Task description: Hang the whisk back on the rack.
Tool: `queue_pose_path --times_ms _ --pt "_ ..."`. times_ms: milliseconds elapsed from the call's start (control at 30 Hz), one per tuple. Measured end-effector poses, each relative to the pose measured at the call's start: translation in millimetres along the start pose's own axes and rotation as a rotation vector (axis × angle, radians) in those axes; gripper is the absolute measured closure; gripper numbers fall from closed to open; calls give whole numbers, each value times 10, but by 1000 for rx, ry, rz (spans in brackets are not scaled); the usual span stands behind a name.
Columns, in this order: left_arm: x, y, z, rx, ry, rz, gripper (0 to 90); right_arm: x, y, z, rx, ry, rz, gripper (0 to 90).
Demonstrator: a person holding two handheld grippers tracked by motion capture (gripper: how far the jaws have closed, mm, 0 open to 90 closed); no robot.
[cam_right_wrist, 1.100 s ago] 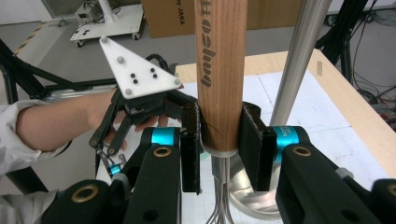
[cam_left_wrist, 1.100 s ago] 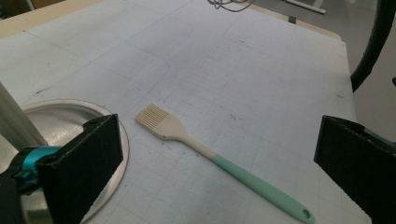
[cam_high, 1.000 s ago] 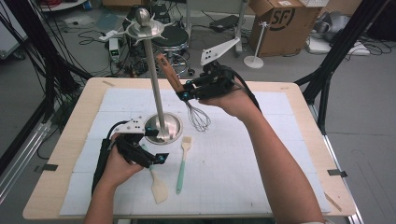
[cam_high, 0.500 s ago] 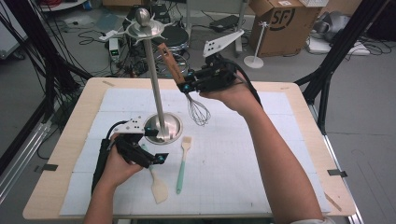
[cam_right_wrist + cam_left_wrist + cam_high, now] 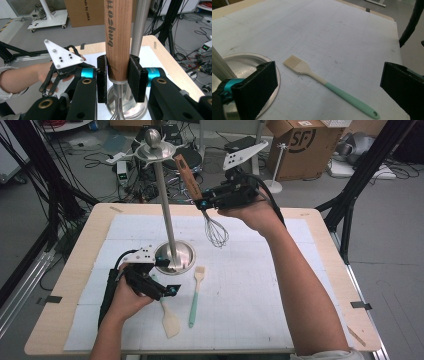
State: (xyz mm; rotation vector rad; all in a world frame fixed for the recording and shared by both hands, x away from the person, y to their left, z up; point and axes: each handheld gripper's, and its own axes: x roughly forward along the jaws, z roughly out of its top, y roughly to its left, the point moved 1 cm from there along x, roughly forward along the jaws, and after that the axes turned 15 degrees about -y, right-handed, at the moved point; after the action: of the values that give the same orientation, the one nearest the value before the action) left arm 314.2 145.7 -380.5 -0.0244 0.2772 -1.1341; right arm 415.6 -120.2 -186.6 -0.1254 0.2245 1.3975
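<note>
Aloft, whisk (image 5: pixel 214 227) clenched by its wooden handle in right tool (image 5: pixel 204 204), beside stand pole (image 5: pixel 166 215).

"SF" on cardboard box (image 5: pixel 300 142); "by JAKA" on box (image 5: pixel 85 12).

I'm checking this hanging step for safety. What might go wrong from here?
The right tongs grip the whisk low on its wooden handle, so it may pivot or slip. Lifted beside the rack's pole, the whisk could knock it. The left tongs rest open by the base, not clamping it, so the rack might shift.
</note>
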Motion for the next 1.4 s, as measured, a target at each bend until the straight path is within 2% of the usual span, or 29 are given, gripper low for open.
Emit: queue_pose_path --times_ms 300,633,867,1000,1167,1400 --pt "-3 9 -8 -4 1 -1 17 118 -71 -28 12 2 2 717" --pt "7 3 -9 1 3 -1 17 275 -61 -36 12 19 17 717" --pt "6 5 -8 3 3 -1 17 387 -1 -10 10 37 37 717" --pt "7 1 -9 2 3 -2 17 438 -10 -4 1 37 31 717" --pt "11 -5 -12 -4 5 -6 17 472 -23 -21 18 37 22 711" --pt "9 -5 -17 0 8 -5 17 438 -9 -38 26 20 -8 538"
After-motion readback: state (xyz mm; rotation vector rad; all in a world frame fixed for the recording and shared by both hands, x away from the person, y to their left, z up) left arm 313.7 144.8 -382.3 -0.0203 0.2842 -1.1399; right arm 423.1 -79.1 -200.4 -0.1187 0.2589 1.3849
